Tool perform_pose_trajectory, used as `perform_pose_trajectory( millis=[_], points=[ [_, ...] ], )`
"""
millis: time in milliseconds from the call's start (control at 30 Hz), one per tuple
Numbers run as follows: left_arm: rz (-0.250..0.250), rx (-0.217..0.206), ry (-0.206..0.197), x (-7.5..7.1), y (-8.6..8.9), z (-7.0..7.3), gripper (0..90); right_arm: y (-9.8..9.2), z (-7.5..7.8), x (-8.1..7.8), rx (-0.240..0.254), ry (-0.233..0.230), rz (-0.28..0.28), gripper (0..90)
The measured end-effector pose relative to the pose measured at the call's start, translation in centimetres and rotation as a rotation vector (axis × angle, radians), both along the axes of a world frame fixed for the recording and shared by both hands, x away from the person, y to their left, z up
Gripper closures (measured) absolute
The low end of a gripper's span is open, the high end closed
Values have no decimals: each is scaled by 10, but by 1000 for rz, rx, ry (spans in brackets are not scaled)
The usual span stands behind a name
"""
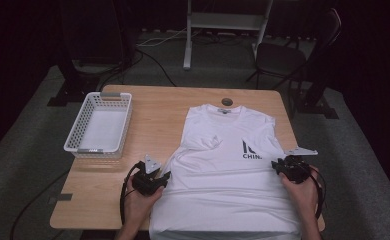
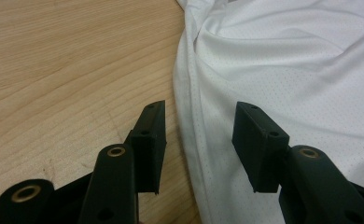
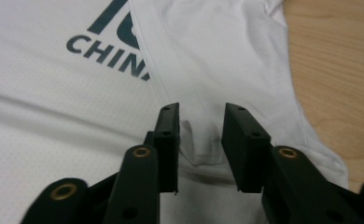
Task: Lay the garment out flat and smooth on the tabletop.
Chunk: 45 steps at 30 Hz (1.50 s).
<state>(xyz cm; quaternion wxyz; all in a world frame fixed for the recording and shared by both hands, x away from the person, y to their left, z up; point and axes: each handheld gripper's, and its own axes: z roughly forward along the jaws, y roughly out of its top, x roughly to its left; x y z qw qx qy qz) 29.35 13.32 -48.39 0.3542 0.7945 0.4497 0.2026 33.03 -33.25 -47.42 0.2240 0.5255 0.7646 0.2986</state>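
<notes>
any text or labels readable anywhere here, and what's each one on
"CHIN", then part of a letter cut off by a folded-over sleeve: dark print on the white t-shirt.
Large dark mark above that word: partly covered, not readable.
Collar tag: too small to read.
White basket, both tongs: no text seen.

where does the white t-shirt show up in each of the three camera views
High view: the white t-shirt lies flat on the table's right half, between both grippers.
Left gripper view: it covers the right side, its edge running between the jaws.
Right gripper view: it spreads across the left and centre.
Shared landmark: the dark CHINA print, in the high and right gripper views.
</notes>
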Motion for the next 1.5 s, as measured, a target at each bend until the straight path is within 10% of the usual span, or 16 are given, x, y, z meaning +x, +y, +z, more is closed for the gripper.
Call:
perform_pose_trajectory(
  millis=[333,1500],
  points=[
    [0,0,0,0,0,0,557,-11,0,-2,3,-3,-31,838],
    [-1,0,1,0,0,0,554,-70,15,-7,-94,-48,-201,840]
  ],
)
